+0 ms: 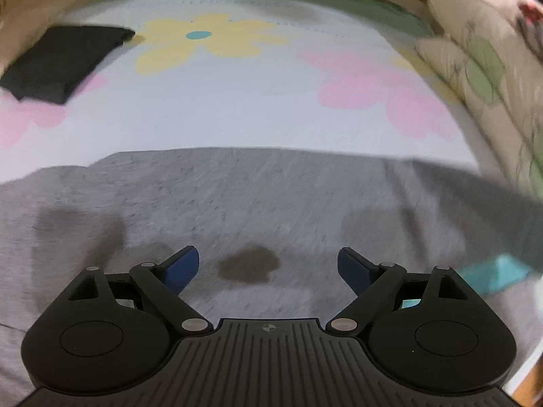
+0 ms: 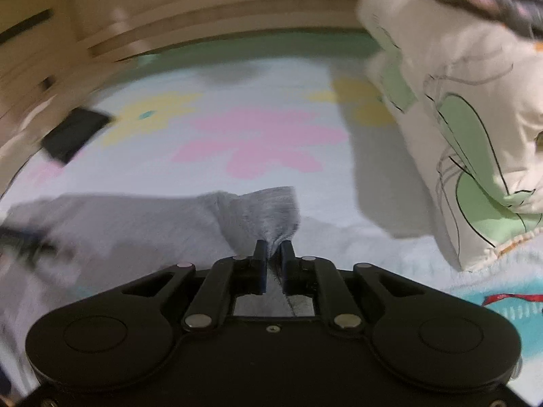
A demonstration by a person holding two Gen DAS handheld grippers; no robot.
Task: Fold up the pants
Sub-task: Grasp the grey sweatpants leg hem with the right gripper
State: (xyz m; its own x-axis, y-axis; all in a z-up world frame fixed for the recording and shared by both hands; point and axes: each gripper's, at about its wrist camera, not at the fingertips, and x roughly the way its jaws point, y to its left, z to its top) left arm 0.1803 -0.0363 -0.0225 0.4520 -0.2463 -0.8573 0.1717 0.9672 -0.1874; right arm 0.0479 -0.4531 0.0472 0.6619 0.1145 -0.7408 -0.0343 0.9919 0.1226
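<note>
On a flower-printed pale bedsheet (image 1: 258,115) lie grey knit pants (image 1: 237,196); the right gripper (image 2: 271,254) pinches one raised edge (presumably to fold), the left gripper (image 1: 268,264) hovers wide, empty.

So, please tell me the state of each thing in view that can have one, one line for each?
grey pants: spread flat on the bed, one end lifted, not yet folded
left gripper: jaws open, empty, above the pants
right gripper: jaws shut on a bunched end of the pants
black garment: folded, lying on the flowered sheet
pillow: lying at the sheet's edge
</note>
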